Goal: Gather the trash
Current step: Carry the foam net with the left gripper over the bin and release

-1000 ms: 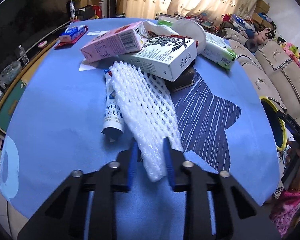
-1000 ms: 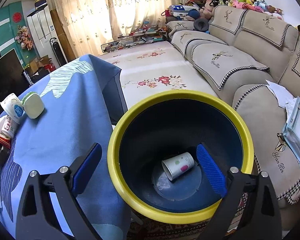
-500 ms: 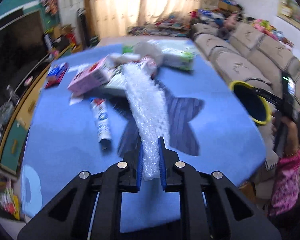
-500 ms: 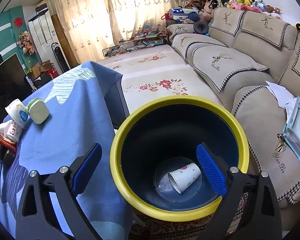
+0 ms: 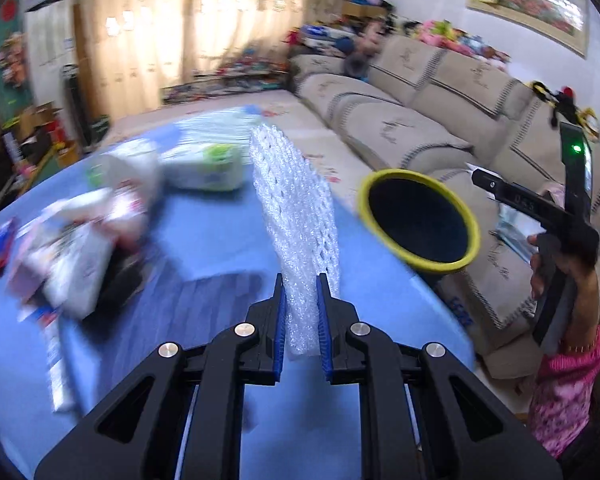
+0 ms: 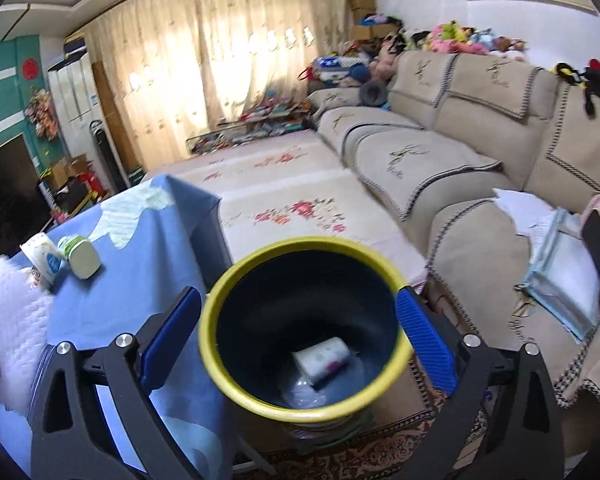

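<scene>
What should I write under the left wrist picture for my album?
The left gripper holds a white foam net upright over the blue table, near the yellow-rimmed bin.

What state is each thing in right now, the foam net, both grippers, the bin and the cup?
Foam net: lifted, standing up from the fingers.
Left gripper: shut on the foam net.
Right gripper: open, its fingers either side of the bin.
Bin: upright, open-topped.
Cup: on its side inside the bin.
</scene>
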The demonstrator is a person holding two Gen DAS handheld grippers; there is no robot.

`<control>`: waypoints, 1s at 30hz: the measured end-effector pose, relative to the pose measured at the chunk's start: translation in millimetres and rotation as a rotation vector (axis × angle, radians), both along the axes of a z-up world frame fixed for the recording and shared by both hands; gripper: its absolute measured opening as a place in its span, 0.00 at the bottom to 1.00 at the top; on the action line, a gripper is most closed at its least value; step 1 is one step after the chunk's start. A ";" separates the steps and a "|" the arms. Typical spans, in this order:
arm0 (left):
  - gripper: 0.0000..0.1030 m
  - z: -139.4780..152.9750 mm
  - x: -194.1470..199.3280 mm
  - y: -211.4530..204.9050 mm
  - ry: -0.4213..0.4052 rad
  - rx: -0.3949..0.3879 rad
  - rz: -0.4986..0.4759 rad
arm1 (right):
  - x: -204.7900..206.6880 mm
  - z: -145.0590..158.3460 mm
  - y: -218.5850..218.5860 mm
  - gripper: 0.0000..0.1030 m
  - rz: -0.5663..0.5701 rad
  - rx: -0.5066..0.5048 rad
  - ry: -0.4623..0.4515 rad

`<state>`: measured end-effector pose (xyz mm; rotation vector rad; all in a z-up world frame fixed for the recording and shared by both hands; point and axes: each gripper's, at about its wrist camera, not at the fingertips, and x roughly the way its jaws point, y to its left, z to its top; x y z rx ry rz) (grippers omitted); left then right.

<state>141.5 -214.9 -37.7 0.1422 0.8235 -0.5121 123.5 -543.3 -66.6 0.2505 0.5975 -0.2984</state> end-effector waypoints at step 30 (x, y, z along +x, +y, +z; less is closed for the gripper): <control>0.42 -72.8 107.1 -248.1 0.132 0.074 -0.236 | -50.1 -21.2 -87.5 0.91 -0.219 0.018 0.078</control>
